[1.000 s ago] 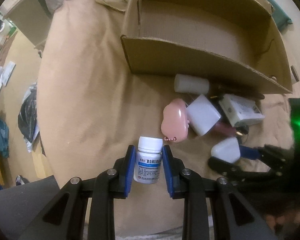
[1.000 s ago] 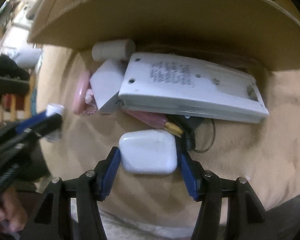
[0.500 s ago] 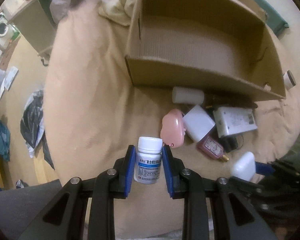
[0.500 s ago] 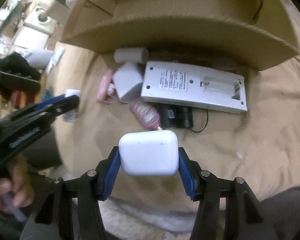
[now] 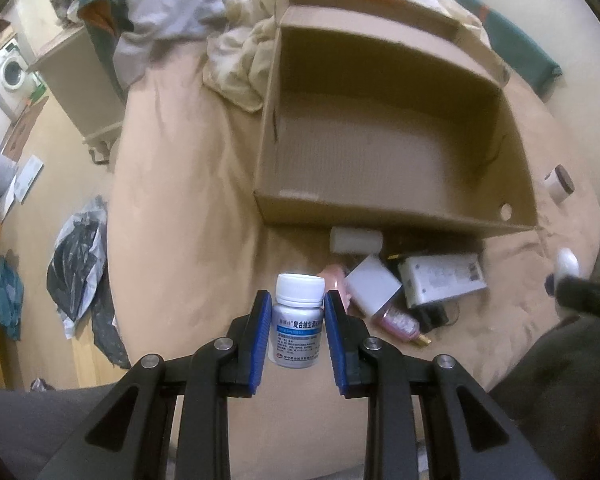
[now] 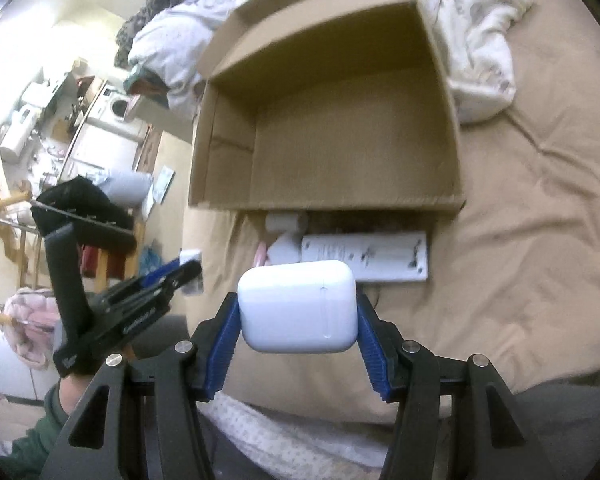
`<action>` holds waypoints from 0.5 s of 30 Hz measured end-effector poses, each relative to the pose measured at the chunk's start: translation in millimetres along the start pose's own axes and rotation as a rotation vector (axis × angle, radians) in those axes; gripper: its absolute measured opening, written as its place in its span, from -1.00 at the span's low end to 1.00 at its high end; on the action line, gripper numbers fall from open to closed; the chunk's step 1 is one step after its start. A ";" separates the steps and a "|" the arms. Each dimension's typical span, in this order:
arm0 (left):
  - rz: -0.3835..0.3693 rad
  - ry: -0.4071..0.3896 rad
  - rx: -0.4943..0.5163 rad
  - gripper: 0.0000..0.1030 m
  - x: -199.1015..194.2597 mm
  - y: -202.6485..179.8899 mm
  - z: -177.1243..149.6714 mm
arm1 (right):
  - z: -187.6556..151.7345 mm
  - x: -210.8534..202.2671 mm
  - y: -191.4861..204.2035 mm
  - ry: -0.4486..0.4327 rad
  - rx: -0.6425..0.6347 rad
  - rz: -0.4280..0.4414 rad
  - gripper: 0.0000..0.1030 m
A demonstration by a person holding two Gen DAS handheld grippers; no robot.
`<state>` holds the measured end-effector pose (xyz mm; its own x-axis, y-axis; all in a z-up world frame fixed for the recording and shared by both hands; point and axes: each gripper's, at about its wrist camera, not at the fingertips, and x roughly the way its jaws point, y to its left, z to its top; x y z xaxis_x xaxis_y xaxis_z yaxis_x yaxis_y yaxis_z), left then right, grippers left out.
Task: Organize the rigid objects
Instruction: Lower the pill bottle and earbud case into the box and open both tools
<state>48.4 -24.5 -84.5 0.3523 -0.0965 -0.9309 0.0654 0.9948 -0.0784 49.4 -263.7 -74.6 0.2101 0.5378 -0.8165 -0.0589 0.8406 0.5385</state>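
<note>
Above the tan bedcover, left gripper clamps a white pill bottle upright; right gripper grips a white earbud case. Both held near the open cardboard box, short of its front wall.

Both claws have come up off the bed since a second ago. The right claw lifted the white earbud case away from the pile beside the cardboard box, so the box's inside now shows past it. The left claw rose too with the pill bottle, and more of the box opened up in its view.
</note>
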 end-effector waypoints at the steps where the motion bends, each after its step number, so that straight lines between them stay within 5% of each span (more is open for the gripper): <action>1: 0.000 -0.009 0.007 -0.52 -2.3 -1.8 4.6 | 6.2 0.5 2.6 -0.008 -0.006 -0.012 0.14; 8: -0.019 -0.047 0.048 -0.52 -9.7 -16.2 64.1 | 57.0 13.9 12.9 -0.065 -0.040 -0.059 0.14; 15: -0.063 -0.042 0.083 -0.52 33.5 -34.7 109.3 | 103.0 51.1 -0.8 -0.058 -0.036 -0.129 0.15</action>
<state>160.0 -65.9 -73.9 0.3834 -0.1615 -0.9094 0.1652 0.9807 -0.1045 160.7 -243.6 -95.3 0.2738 0.4214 -0.8645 -0.0628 0.9048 0.4212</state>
